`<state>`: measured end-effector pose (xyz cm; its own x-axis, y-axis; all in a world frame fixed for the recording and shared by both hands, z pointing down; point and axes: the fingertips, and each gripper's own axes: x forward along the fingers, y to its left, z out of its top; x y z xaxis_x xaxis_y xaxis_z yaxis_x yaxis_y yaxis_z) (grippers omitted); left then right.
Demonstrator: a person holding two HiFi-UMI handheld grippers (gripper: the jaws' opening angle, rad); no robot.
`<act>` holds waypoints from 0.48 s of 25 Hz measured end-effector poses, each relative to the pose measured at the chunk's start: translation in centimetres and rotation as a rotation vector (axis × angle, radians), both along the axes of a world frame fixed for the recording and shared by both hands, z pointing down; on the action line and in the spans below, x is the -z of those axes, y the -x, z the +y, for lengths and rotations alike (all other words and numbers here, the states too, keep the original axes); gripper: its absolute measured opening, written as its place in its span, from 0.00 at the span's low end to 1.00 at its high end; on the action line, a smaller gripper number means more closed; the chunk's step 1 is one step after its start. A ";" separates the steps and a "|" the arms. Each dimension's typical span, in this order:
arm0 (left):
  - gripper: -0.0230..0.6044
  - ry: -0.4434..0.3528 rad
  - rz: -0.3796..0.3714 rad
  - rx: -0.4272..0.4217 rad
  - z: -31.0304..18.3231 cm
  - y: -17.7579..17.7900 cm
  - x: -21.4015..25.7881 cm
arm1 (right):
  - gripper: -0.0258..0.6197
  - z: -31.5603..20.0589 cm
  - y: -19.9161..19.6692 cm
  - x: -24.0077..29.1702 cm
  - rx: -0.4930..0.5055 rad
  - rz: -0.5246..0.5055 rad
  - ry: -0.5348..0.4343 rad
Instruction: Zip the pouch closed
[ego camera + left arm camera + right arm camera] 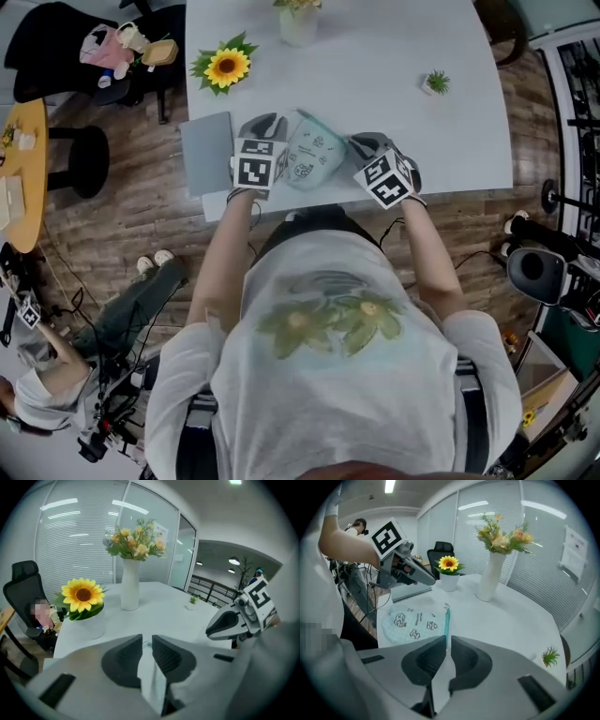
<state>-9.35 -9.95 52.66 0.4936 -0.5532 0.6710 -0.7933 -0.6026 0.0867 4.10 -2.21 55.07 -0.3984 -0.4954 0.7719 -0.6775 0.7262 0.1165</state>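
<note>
A mint-green pouch [314,155] with small printed figures hangs over the white table's near edge, held up between both grippers. My left gripper [269,127] is shut on its left end; in the left gripper view pale fabric [153,682] fills the gap between the dark pads [123,660]. My right gripper [369,143] is shut on the right end. The right gripper view shows the pouch [412,623] stretching away from the jaws, its teal zipper [447,619] running along the top edge. The left gripper [410,571] holds the far end there.
On the white table [394,56] stand a sunflower pot [225,66], a vase with flowers [298,23] and a small green plant [436,82]. A grey flat pad [206,150] lies left of the pouch. A black chair [56,42] and a seated person [56,375] are at the left.
</note>
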 end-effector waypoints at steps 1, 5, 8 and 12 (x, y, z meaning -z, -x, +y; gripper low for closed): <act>0.11 -0.009 0.022 0.003 0.5 0.0 0.8 | 0.08 0.2 0.3 0.7 -0.022 -0.021 -0.014; 0.11 -0.033 0.121 0.010 2.7 -0.5 3.8 | 0.08 1.3 1.4 3.0 -0.103 -0.112 -0.050; 0.11 -0.059 0.169 0.007 4.2 -1.0 5.8 | 0.08 2.0 2.0 5.3 -0.177 -0.180 -0.082; 0.11 -0.102 0.193 -0.033 6.3 -2.0 8.2 | 0.07 2.8 2.3 7.8 -0.248 -0.273 -0.133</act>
